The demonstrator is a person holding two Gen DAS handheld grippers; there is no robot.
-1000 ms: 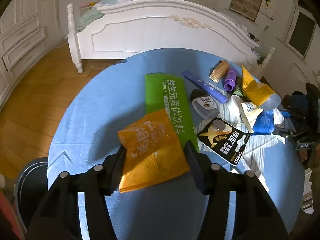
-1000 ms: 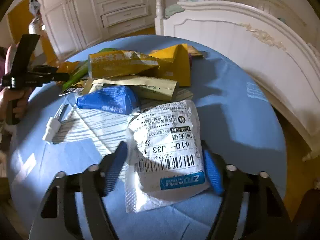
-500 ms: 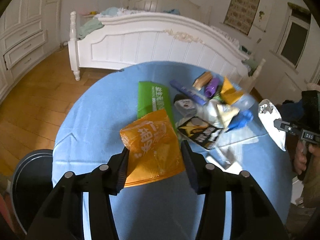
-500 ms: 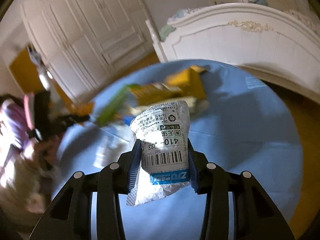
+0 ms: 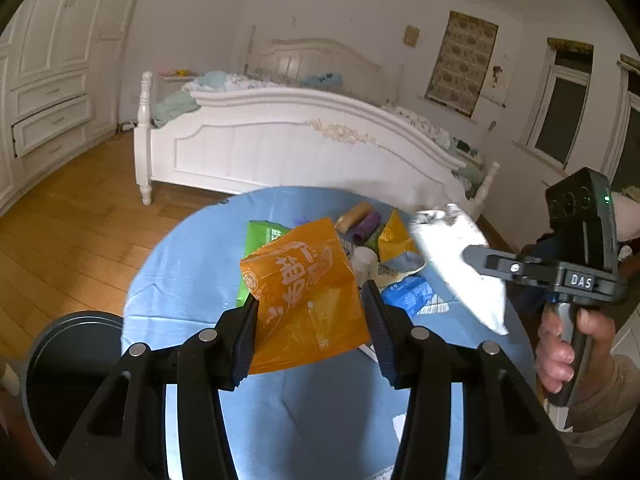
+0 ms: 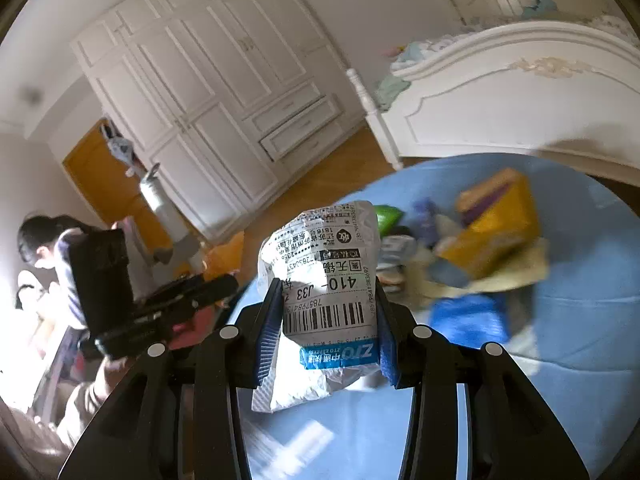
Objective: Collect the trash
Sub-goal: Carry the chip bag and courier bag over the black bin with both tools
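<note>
- Orange snack pouch (image 5: pixel 304 300): glossy, creased plastic film.
- White courier mailer (image 6: pixel 324 288): crinkled plastic, paper label.
- Blue tablecloth (image 5: pixel 188 272): matt cloth.
- Floor (image 5: pixel 68 216): polished wood.

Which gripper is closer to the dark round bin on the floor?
Left. The left gripper, holding the orange packet, is just right of the bin. The right gripper is across the table, much farther away.

white bed (image 5: pixel 304 152); wood floor (image 5: pixel 72 216); white wardrobe (image 6: pixel 208 92)
</note>
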